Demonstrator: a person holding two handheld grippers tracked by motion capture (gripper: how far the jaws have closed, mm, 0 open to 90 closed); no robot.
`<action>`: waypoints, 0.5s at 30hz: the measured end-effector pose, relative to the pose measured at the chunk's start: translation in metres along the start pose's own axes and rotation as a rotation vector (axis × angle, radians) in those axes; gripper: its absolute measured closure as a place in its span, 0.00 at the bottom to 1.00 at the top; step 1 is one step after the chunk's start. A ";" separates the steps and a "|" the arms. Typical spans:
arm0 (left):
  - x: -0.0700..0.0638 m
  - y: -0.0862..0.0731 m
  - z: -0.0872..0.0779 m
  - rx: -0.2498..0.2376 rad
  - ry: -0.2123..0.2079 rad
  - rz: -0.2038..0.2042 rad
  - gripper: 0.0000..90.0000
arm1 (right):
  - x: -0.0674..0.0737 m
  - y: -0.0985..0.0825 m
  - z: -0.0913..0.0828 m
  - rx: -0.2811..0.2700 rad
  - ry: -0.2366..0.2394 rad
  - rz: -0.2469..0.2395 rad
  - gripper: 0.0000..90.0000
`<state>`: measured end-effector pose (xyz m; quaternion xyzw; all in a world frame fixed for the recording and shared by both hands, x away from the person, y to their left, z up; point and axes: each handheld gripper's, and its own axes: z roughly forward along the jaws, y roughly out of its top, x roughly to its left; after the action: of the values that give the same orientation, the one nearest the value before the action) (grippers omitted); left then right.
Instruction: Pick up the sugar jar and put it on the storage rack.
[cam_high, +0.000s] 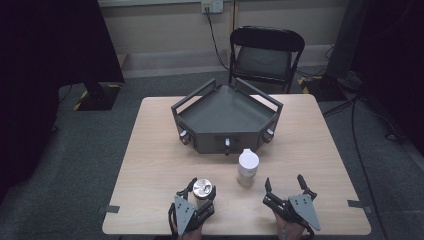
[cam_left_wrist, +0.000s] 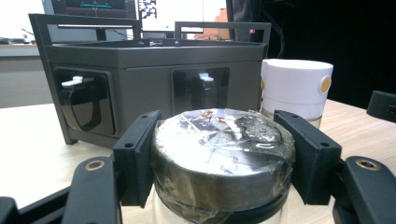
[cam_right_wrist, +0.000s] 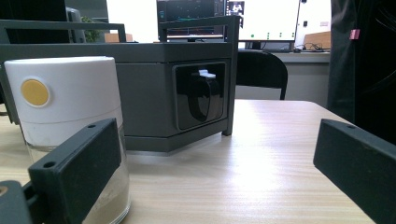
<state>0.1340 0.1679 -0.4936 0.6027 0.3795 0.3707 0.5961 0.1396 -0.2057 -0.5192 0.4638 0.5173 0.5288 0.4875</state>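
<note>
- The jar at 6 o'clock has a lid wrapped in crinkled, shiny foil over clear glass.
- The gripper pads look like matt black plastic.
- The table is pale wood-grain, smooth.
- The white canister has a matt plastic cap.
- The grey tray looks dull.

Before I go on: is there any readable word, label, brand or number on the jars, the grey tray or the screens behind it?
No text can be read.
Foil-topped glass jar, held by the left tongs: crinkled foil, no print.
White-lidded clear jar: a plain yellow round dot, no lettering.
Dark grey angular metal tray: knobs, no markings.
Monitors behind the tray: graphics too small and blurred to read.
</note>
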 end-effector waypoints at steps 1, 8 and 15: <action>0.000 0.000 0.000 0.000 0.000 0.000 0.39 | 0.000 0.000 0.000 0.000 0.000 0.000 0.00; 0.004 0.005 0.002 -0.003 -0.009 0.017 0.39 | 0.000 0.000 0.000 0.000 0.000 0.000 0.00; 0.009 0.012 0.004 0.005 -0.024 0.045 0.39 | 0.000 0.000 0.000 0.000 0.000 0.000 0.00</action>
<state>0.1414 0.1742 -0.4817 0.6170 0.3594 0.3758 0.5907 0.1397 -0.2056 -0.5193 0.4639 0.5170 0.5289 0.4877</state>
